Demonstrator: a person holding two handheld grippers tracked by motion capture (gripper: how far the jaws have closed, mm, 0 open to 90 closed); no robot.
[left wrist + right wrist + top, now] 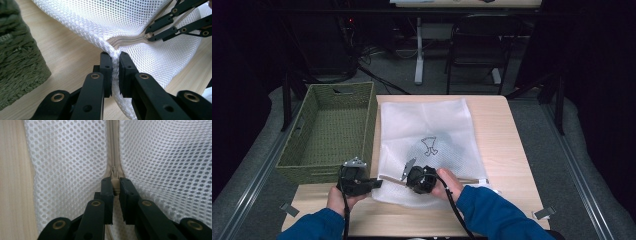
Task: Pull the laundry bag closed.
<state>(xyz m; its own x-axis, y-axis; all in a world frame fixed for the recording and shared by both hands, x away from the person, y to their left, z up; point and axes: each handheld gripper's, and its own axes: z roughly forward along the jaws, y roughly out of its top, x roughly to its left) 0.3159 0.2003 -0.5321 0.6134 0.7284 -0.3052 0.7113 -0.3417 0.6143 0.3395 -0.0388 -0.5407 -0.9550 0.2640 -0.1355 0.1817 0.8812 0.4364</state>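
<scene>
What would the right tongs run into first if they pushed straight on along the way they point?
The right tongs, shut on the zipper pull, point along the zipper of the mesh bag. Pushed on, they would likely meet that zipper seam and mesh first; depth beyond is unclear.

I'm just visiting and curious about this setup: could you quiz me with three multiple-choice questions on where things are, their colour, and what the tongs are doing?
1. Where is the woven basket?
A. left of the mesh bag
B. on top of it
C. right of it

2. What colour is the mesh bag?
A. green
B. white
C. blue

3. What do the right tongs grip?
A. the basket's rim
B. nothing
C. the zipper pull

Answers:
1. A: the high view shows the basket beside the bag's left edge.
2. B: its netting is white in every view.
3. C: the right gripper view shows the jaws closed on the beige pull, while the left tongs pinch the bag's edge.
</scene>
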